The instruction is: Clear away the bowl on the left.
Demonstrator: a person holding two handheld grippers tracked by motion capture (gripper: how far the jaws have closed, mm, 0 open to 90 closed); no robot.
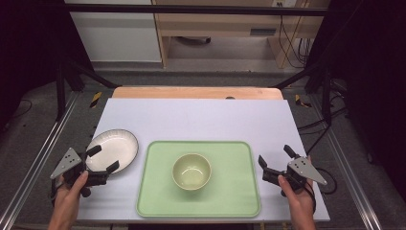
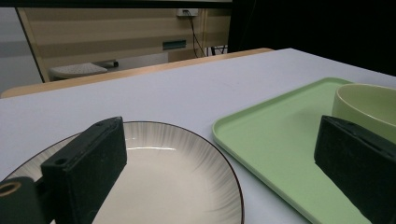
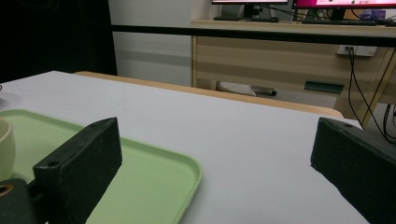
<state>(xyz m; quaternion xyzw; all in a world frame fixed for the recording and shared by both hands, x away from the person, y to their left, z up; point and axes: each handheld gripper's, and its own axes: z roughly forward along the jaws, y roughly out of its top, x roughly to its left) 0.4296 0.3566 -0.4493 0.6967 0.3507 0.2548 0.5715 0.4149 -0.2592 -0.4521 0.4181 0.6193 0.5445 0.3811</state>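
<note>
High view: left gripper (image 1: 105, 159) sits at the near-left of the table (image 1: 201, 117), held by the person's left hand (image 1: 72, 184), jaws spread wide, nothing between them. Its tips lie over the near edge of the white plate (image 1: 117, 146); can't tell if they touch it. Plate is on the white table top, just left of the green tray (image 1: 239, 191), rims close but apart. Pale green bowl (image 1: 192, 170) stands upright approx. mid-tray, empty.

Right gripper (image 1: 275, 159) is at the near-right, held by the right hand (image 1: 297, 191), jaws also spread wide, holding nothing. It's beside the tray's right edge, not touching, well apart from the bowl.

Left gripper view: plate (image 2: 177, 177) lies low between & under the two black jaws; dark rim line, fine streaks toward the centre. Tray (image 2: 275, 135) to the right w/ bowl (image 2: 364, 105) partly behind the right jaw.

Right gripper view: tray corner (image 3: 159, 172) lies by the left jaw, sliver of bowl (image 3: 5, 149) at the left edge, bare table between the jaws.
</note>
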